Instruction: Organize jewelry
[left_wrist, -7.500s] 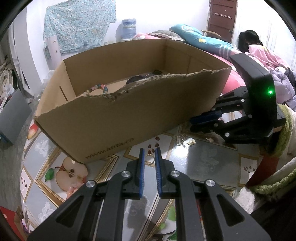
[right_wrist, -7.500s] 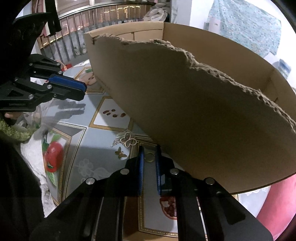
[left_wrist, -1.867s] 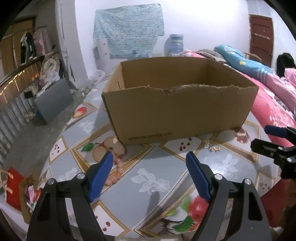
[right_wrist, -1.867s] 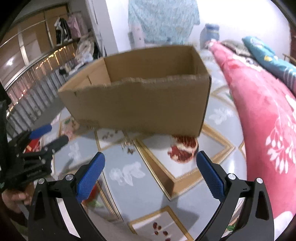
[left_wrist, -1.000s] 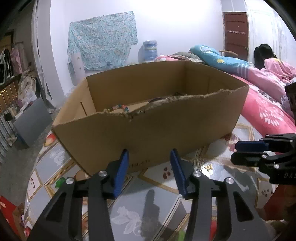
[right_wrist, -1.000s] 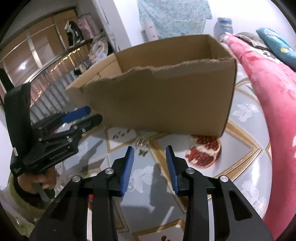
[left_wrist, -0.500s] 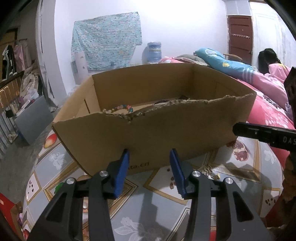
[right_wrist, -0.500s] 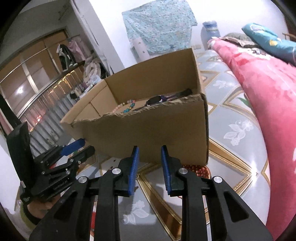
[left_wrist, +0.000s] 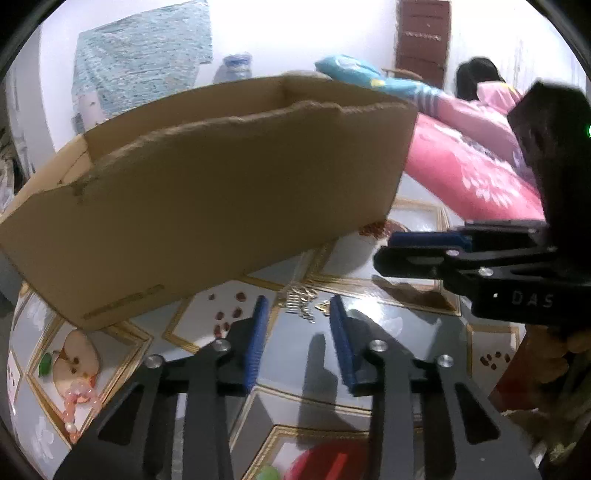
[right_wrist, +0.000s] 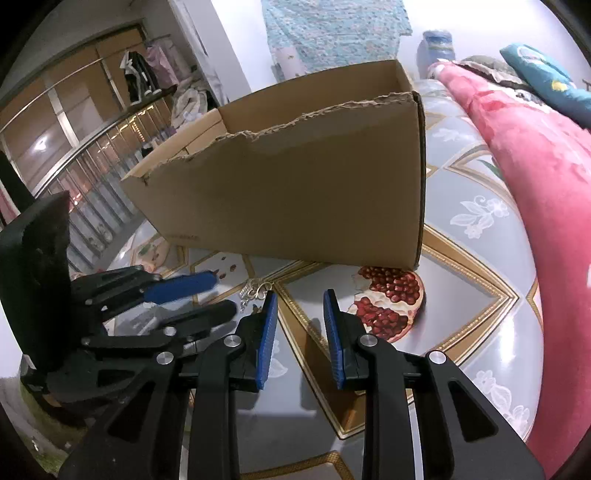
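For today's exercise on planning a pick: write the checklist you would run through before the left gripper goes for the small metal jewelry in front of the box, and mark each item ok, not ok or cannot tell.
1. Jewelry in view, lying loose on the table in front of the box: ok.
2. Left gripper empty, jaws apart; they have just been closing: ok.
3. Jaws lined up with the jewelry: ok, it lies just beyond the tips.
4. Right gripper out of the way: not ok, it hovers close beside the jewelry.
5. Right gripper empty: ok.
6. Pink bracelet clear of the path: ok, far to the side.
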